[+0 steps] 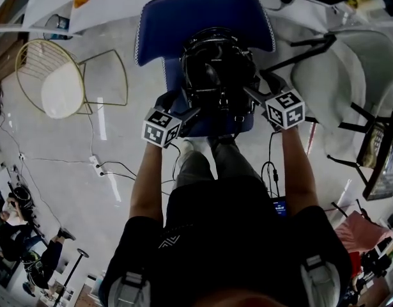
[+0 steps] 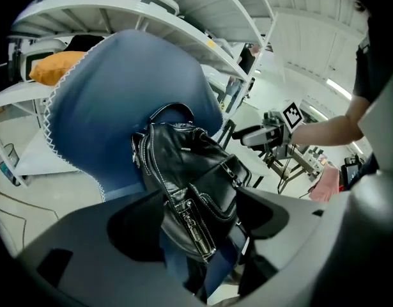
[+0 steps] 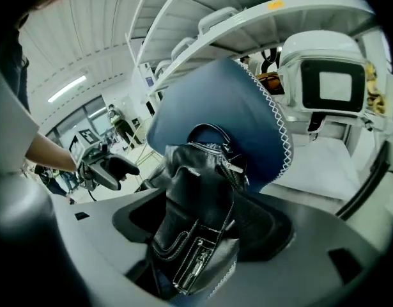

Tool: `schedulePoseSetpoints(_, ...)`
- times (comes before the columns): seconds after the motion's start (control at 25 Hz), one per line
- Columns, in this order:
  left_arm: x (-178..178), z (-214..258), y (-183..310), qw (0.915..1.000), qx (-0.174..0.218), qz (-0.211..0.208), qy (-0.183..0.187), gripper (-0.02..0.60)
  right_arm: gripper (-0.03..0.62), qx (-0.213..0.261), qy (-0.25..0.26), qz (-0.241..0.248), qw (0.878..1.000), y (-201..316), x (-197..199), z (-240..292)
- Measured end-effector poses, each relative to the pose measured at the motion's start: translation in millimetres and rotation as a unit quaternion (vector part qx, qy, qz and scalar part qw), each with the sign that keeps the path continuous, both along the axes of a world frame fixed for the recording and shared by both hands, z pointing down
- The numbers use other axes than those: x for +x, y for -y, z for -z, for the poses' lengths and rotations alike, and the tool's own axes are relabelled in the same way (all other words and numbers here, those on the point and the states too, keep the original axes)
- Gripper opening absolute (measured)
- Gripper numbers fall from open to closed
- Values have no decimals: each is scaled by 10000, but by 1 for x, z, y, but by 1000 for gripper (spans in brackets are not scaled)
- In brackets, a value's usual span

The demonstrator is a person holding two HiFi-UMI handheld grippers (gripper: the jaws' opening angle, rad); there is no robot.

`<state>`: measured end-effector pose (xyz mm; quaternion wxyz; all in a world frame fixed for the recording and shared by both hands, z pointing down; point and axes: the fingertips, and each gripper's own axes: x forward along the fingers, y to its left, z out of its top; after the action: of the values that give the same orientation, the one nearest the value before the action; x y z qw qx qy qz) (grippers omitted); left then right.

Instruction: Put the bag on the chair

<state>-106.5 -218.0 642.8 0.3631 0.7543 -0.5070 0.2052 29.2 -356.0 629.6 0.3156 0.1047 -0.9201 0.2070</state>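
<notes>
A black leather bag [image 1: 218, 75] stands upright on the seat of a blue chair [image 1: 202, 15], leaning against its backrest. My left gripper [image 1: 188, 112] reaches in at the bag's left lower side and my right gripper [image 1: 252, 96] at its right side. In the left gripper view the bag [image 2: 183, 178] fills the space between the wide-spread jaws of the left gripper [image 2: 196, 235], with the blue backrest [image 2: 113, 107] behind it. The right gripper view shows the bag [image 3: 196, 197] likewise between the wide jaws of the right gripper [image 3: 196, 235]. No pad visibly presses on the leather.
A gold wire chair [image 1: 55, 82] stands on the floor to the left, a pale grey chair [image 1: 343, 69] to the right. A power strip with cables [image 1: 97, 165] lies on the floor. White shelving [image 2: 151, 11] rises behind the blue chair.
</notes>
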Motion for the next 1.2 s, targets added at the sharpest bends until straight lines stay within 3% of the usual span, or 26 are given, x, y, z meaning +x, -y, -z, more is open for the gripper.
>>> schedulePoseSetpoints(0.16, 6, 22, 0, 9982, 375, 389, -269, 157, 301, -141, 65, -85, 9998, -23, 6, 4)
schedulePoseSetpoints(0.24, 14, 32, 0, 9969, 516, 395, -432, 126, 277, -111, 133, -229, 9996, -30, 8, 10)
schedulePoseSetpoints(0.36, 23, 45, -4, 9957, 665, 334, -554, 107, 122, 89, 264, -525, 9982, -36, 10, 25)
schedulePoseSetpoints(0.48, 27, 58, -11, 9949, 815, 325, -491, 33, 77, 173, 334, -756, 9964, -44, 10, 39)
schedulePoseSetpoints(0.76, 36, 76, -50, 9980, 568, 56, -265, 12, 61, 344, 372, -1008, 9936, -87, 9, 72)
schedulePoseSetpoints(0.88, 38, 89, -67, 9977, 638, -48, -241, 11, 60, 407, 402, -1015, 9932, -109, 9, 83)
schedulePoseSetpoints(1.2, 35, 114, -106, 9963, 753, 224, -351, 11, 58, 641, 498, -1297, 9882, -152, 8, 114)
